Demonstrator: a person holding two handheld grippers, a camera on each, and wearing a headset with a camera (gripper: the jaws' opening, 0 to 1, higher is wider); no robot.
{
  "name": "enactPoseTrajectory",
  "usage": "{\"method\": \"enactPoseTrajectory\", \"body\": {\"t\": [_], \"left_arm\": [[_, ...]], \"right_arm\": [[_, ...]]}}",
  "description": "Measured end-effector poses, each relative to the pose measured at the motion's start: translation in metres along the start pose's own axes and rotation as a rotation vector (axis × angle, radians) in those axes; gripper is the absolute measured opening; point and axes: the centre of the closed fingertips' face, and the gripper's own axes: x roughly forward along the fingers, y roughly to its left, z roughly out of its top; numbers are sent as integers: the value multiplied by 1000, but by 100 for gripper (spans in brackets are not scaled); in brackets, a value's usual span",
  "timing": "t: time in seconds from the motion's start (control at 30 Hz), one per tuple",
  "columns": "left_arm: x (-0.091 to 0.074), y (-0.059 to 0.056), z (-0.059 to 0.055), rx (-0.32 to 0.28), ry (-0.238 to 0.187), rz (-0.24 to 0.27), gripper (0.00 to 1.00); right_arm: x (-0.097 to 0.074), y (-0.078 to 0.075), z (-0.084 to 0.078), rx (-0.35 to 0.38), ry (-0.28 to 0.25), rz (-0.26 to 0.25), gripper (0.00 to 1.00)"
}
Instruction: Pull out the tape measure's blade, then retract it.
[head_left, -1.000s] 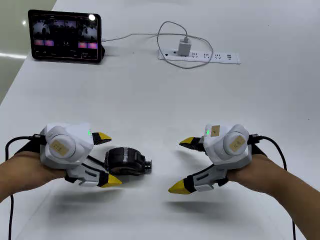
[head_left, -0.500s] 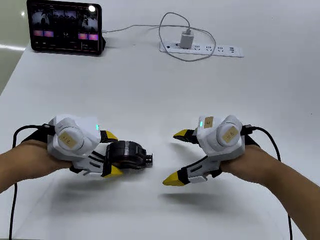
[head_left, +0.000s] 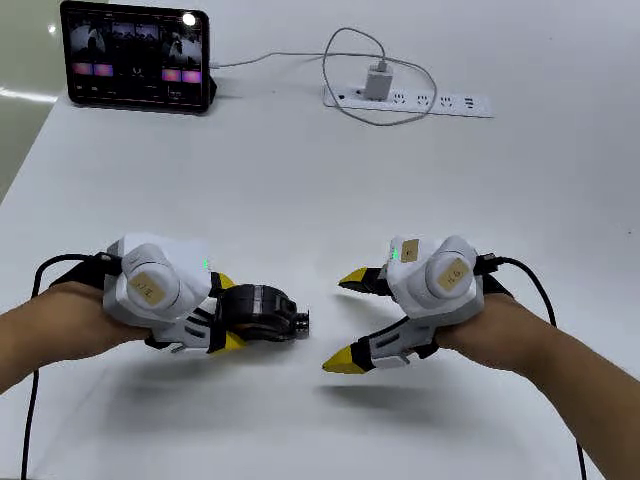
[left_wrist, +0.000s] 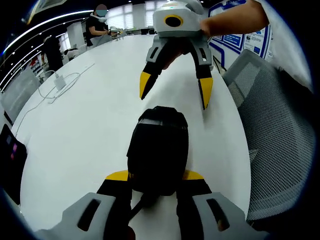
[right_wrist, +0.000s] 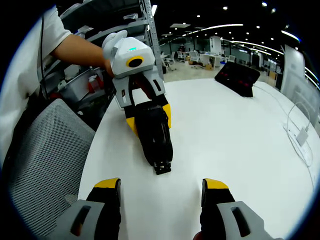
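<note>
Left gripper (head_left: 228, 312) has closed on the tape measure (head_left: 262, 312)

Since a second ago the left gripper's yellow-tipped fingers, which then stood wide on either side of the black tape measure, have drawn in against its two flanks. The right gripper (head_left: 346, 320) has come a little nearer to it. The headset has shifted too, so the far things sit slightly differently in the head view.

At this moment the tape measure lies on the white worktop (head_left: 300, 200), in its near left part, lengthwise between the left fingers. In the left gripper view both yellow tips touch the rear half of the case, one on each side, and the rest of the case juts forward beyond them. The hold looks snug, though how hard the fingers pinch is not clear from these pictures. The small metal hook (right_wrist: 162, 167) sits tight against the mouth at the case's free end and points toward the right gripper.

The right gripper faces the tape measure, near it but apart from it. Its fingers are spread wide and hold nothing. In the right gripper view the hook lies ahead of the two tips, roughly midway between them.

At the far side of the worktop a dark tablet (head_left: 138, 55) stands with its screen lit. To its right lies a white power strip (head_left: 408, 100) with a charger (head_left: 377, 82) plugged in and a looped white cable (head_left: 345, 45). A grey mesh chair (left_wrist: 270, 130) stands beside the worktop.
</note>
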Motion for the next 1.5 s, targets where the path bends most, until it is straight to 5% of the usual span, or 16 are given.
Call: {"method": "enactPoseTrajectory", "body": {"t": [0.9,1.5], "left_arm": [[2,5,0,106,40,-9,28],[2,5,-1,61,48,2,28]], "right_arm": [[25,6,6,-56,-10,39,39],[37,-5,7,-93,2,17,21]]}}
